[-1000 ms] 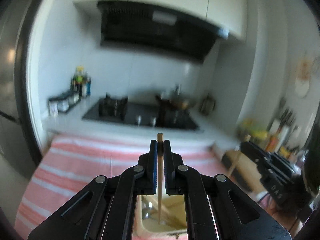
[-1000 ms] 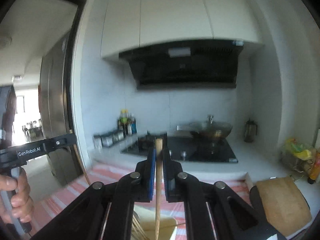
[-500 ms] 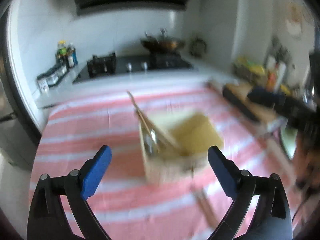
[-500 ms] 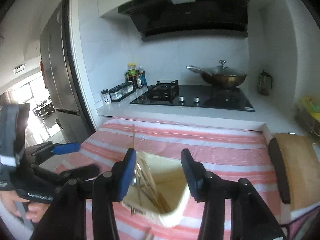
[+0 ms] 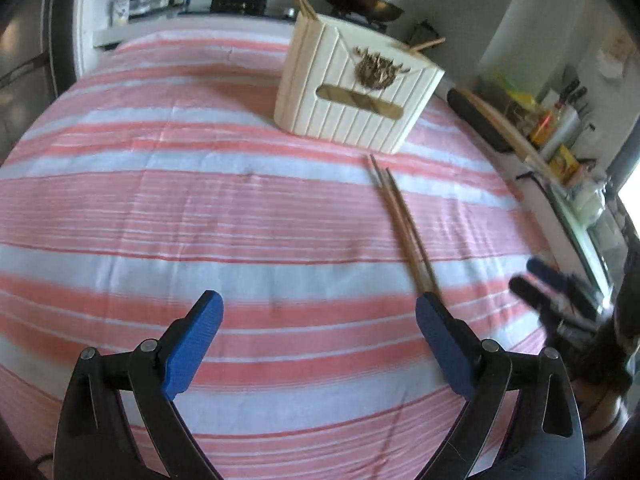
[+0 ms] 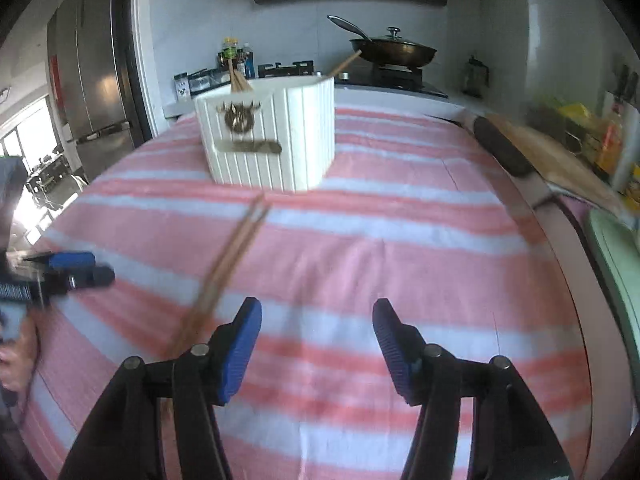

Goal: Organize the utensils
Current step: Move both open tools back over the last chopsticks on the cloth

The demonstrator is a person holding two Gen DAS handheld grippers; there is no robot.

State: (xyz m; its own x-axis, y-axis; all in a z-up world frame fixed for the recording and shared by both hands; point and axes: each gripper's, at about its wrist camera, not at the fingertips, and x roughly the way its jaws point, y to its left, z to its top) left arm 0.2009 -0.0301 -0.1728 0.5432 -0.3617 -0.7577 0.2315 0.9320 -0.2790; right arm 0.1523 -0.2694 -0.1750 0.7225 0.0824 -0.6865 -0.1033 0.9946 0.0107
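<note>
My left gripper (image 5: 318, 330) hangs over the striped pink-and-white tablecloth (image 5: 168, 200) with its blue pads spread wide and nothing between them. My right gripper (image 6: 318, 346) is parted too, its jaws having just been opening, and they hold nothing; only bare cloth shows between the pads.

Two wooden chopsticks (image 5: 402, 226) lie side by side on the cloth, near the white ribbed utensil holder (image 5: 356, 88) but apart from it, their thin tips pointing toward it. In the left wrist view their thick ends run down to just beside my left gripper's right-hand pad (image 5: 442, 344); I cannot tell whether they touch it. In the right wrist view the same pair lies left of my right gripper's pads.

More chopsticks (image 6: 239, 80) stand tilted inside the holder, poking above its rim. Behind it sit a lidded wok (image 6: 394, 50) on the stove and a wooden cutting board (image 6: 560, 160) at the right edge of the cloth.
</note>
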